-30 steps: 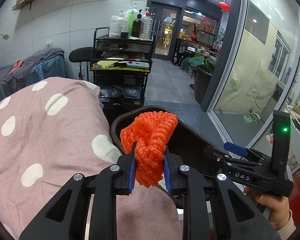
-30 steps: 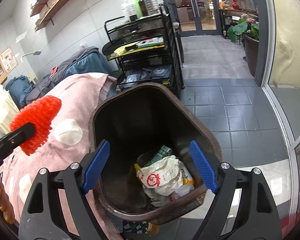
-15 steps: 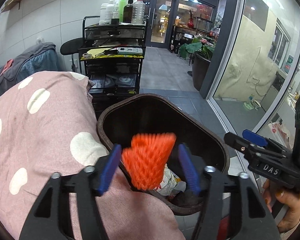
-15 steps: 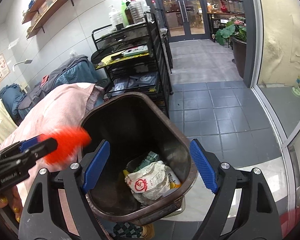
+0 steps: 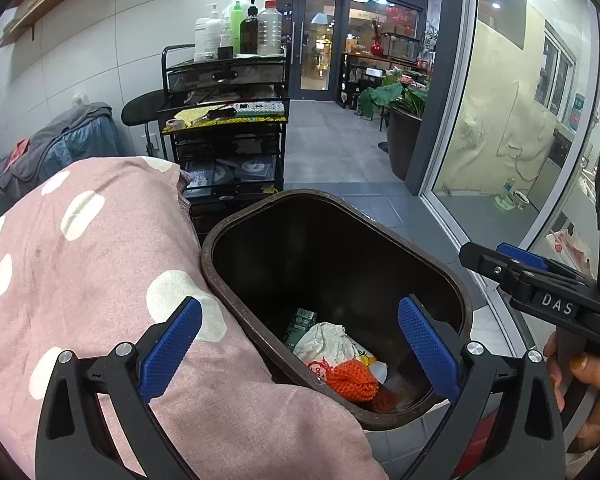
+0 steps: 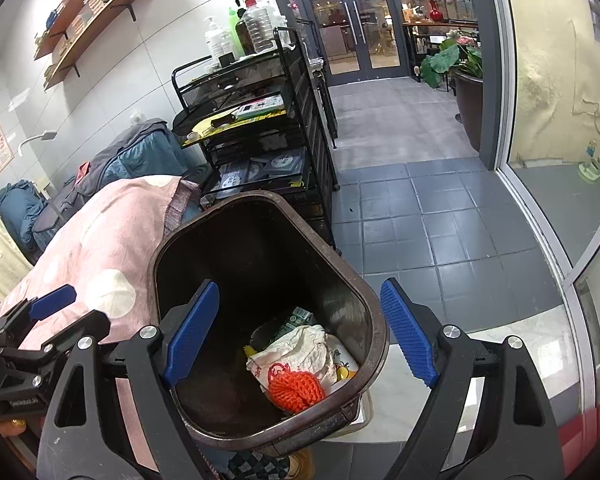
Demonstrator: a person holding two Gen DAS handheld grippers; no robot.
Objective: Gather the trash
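The orange foam net (image 5: 352, 380) lies inside the dark brown trash bin (image 5: 236, 292), on top of a crumpled white bag (image 5: 324, 344) and a green carton (image 5: 300, 320). It also shows in the right wrist view (image 6: 296, 390), in the bin (image 6: 376, 332). My left gripper (image 5: 300, 350) is open and empty, above the bin's near rim. My right gripper (image 6: 300, 336) is open and empty over the bin; it also shows at the right of the left wrist view (image 5: 512, 260).
A pink polka-dot quilt (image 5: 80, 280) lies against the bin's left side. A black wire cart (image 5: 224, 128) with bottles stands behind. Grey tiled floor (image 6: 420, 216) runs to glass doors; a glass wall (image 5: 520, 120) and potted plant (image 5: 400, 120) are on the right.
My left gripper has opened and let go of the orange foam net, which fell into the bin. The right gripper stayed open over the bin.
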